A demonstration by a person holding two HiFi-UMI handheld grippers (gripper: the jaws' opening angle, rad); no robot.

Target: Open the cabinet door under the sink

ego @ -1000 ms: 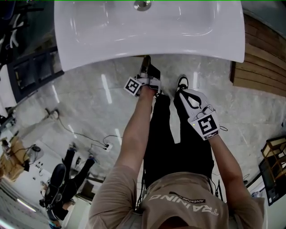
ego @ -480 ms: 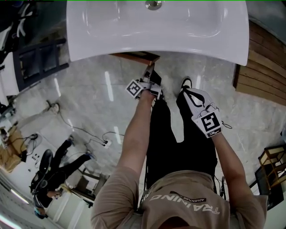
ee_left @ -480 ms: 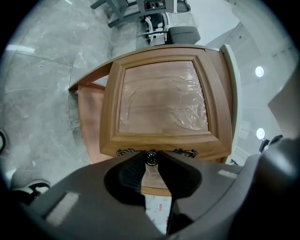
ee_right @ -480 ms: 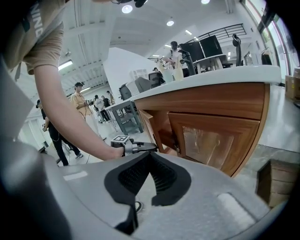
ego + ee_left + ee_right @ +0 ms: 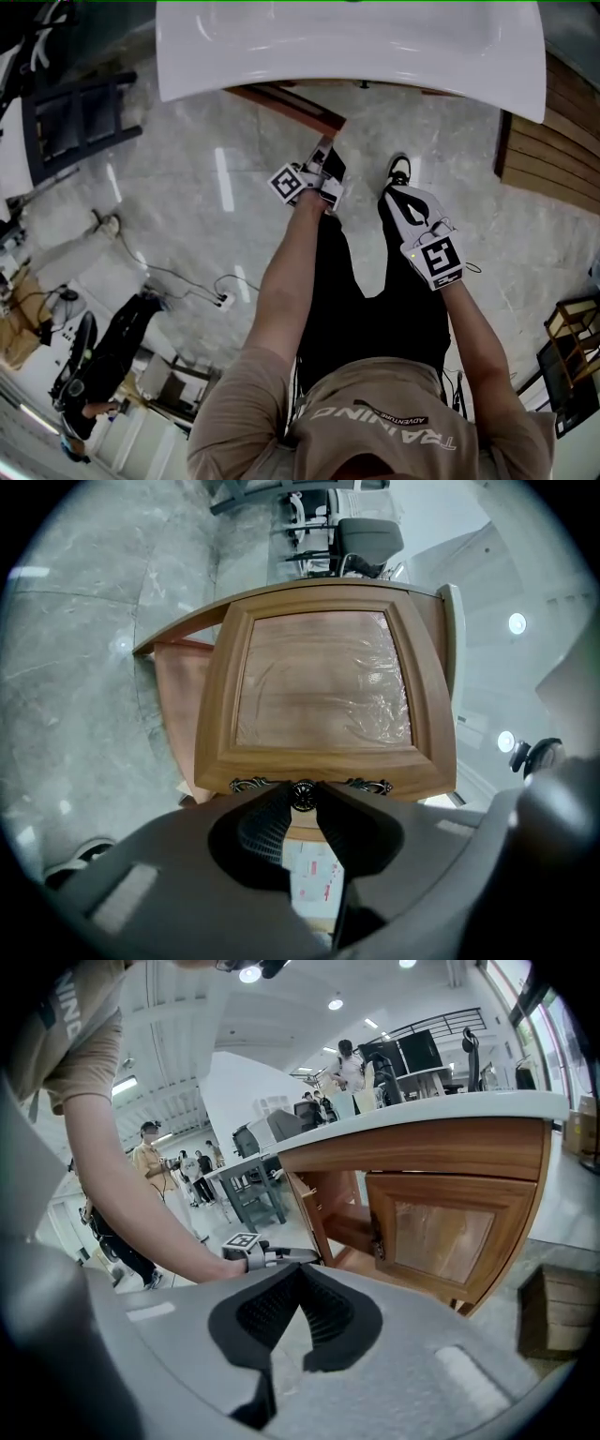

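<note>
Under the white sink [image 5: 347, 47] the wooden cabinet door [image 5: 292, 105] stands swung out over the marble floor. In the left gripper view its framed panel [image 5: 323, 691] fills the middle, and the dark round knob [image 5: 302, 794] sits pinched between the jaws. My left gripper [image 5: 323, 155] is shut on that knob at the door's free edge. My right gripper [image 5: 405, 199] hangs to the right, away from the cabinet, jaws shut with nothing between them [image 5: 301, 1268]. The right gripper view shows the open cabinet [image 5: 337, 1213], the second door [image 5: 445, 1237] closed, and the left gripper [image 5: 281, 1255].
Wooden slats [image 5: 553, 141] lie on the floor to the right, and a wooden crate [image 5: 562, 1312] stands near the cabinet. A dark rack [image 5: 75, 122] stands at the left. Cables [image 5: 187, 286] trail over the floor. People [image 5: 150, 1162] stand by tables behind.
The door has swung further out from under the sink with the left gripper on its knob. The sink has slid toward the top of the head view. The right gripper has barely moved.
</note>
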